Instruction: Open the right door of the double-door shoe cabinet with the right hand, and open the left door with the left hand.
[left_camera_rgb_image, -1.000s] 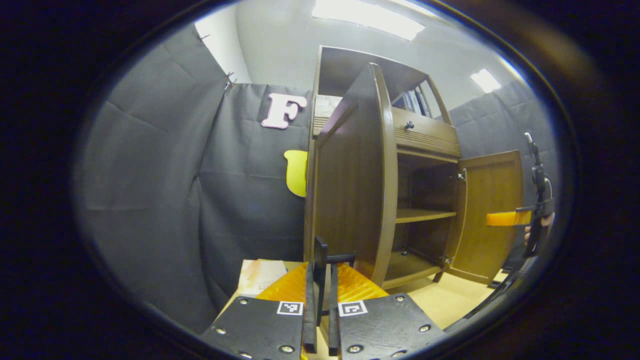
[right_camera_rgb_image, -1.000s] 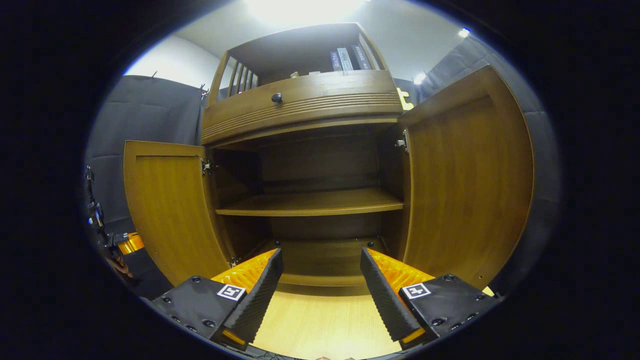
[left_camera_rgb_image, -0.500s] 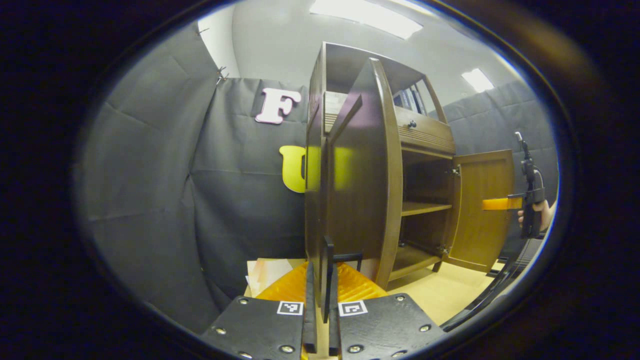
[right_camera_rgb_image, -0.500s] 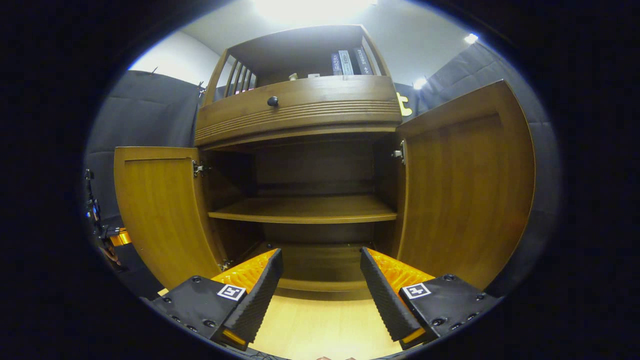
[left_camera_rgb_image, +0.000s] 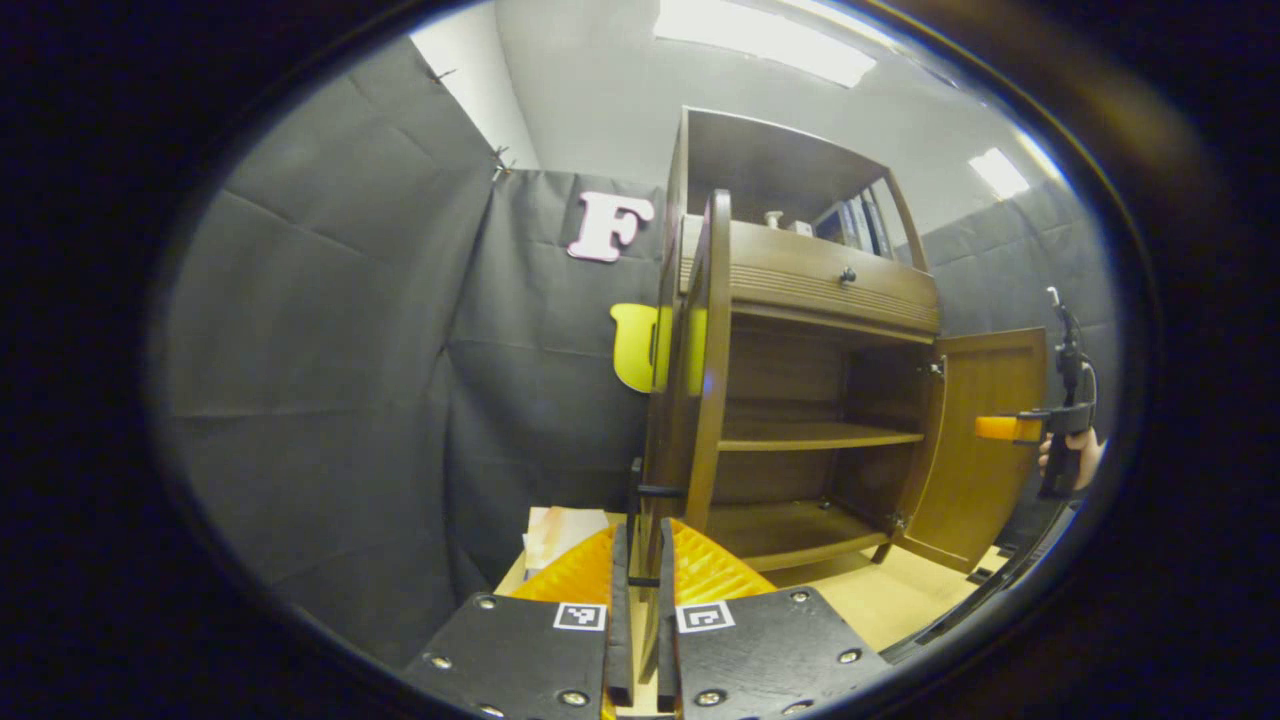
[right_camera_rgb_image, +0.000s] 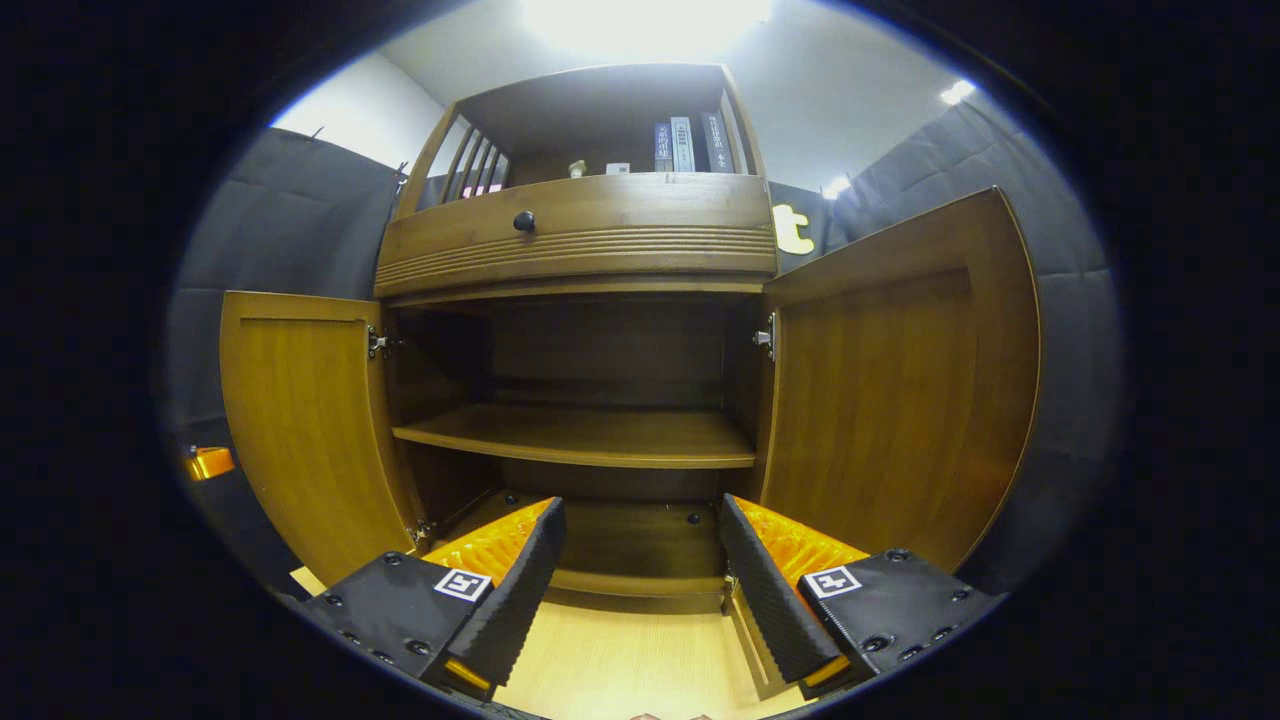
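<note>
Standing upright on the pale wooden floor (right_camera_rgb_image: 620, 670), the shoe cabinet (right_camera_rgb_image: 580, 250) has both doors swung out, its long axis vertical. In the right gripper view the left door (right_camera_rgb_image: 305, 430) and right door (right_camera_rgb_image: 900, 380) flank a dark interior with one shelf (right_camera_rgb_image: 580, 438) running level across it; above sits a drawer (right_camera_rgb_image: 600, 225) with a dark knob (right_camera_rgb_image: 523, 221), and books (right_camera_rgb_image: 685, 145) stand in the open top. In the left gripper view the left door (left_camera_rgb_image: 705, 360) shows nearly edge-on, pointing toward the camera, with its black handle (left_camera_rgb_image: 655, 492) just past the fingertips. Left hand-held gripper (left_camera_rgb_image: 640, 580): jaws drawn nearly together along the door's lower edge; cannot tell whether both pads press on it. It aims level at the cabinet's left side. Right hand-held gripper (right_camera_rgb_image: 640, 575): jaws spread wide, holding nothing, aimed straight into the lower compartment, clear of both doors. Farther off in the left gripper view, that right gripper (left_camera_rgb_image: 1010, 428) is held level beside the right door (left_camera_rgb_image: 985, 440) by a hand (left_camera_rgb_image: 1075, 455) on its upright grip.
</note>
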